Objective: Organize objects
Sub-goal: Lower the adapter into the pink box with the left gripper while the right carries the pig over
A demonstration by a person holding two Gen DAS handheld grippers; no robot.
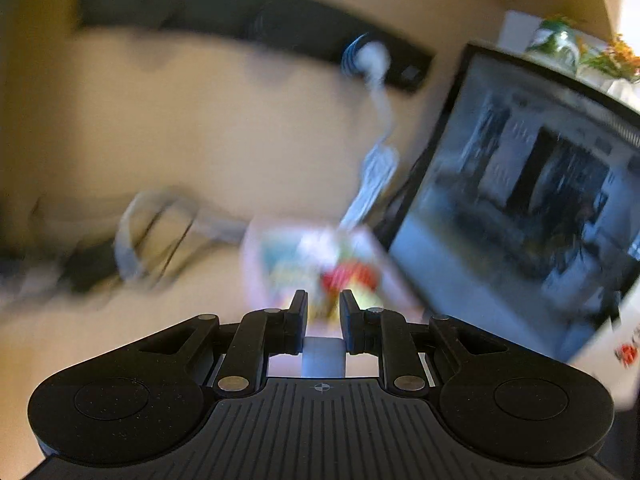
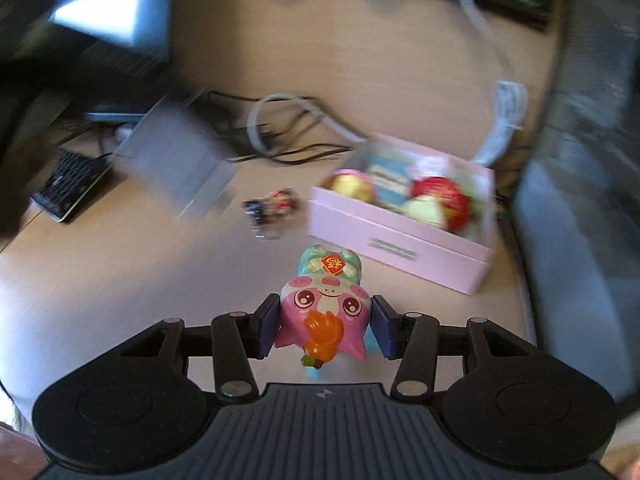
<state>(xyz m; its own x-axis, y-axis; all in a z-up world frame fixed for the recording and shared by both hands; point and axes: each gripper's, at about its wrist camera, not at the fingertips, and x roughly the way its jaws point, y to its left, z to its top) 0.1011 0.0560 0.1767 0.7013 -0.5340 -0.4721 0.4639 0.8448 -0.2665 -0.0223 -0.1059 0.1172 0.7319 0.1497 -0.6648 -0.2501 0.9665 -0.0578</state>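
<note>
My right gripper (image 2: pixel 324 322) is shut on a pink pig toy (image 2: pixel 320 308) with a teal body and an orange carrot, lifted above the beige desk (image 2: pixel 140 280). Just beyond it stands an open pink box (image 2: pixel 400 244) holding a red ball (image 2: pixel 444 196), yellowish balls (image 2: pixel 352 186) and a blue card (image 2: pixel 390 180). A small dark figure (image 2: pixel 272 204) lies left of the box. In the blurred left wrist view my left gripper (image 1: pixel 323 304) is shut, with nothing visible between its tips, pointing at the pink box (image 1: pixel 396 280).
A dark monitor (image 1: pixel 520 200) stands right of the box. A white coiled cable (image 2: pixel 506 120) and dark cables (image 2: pixel 280 136) lie behind it. A grey block (image 2: pixel 176 160) and a keyboard (image 2: pixel 70 190) sit at the left. A black bar (image 1: pixel 240 12) runs along the back.
</note>
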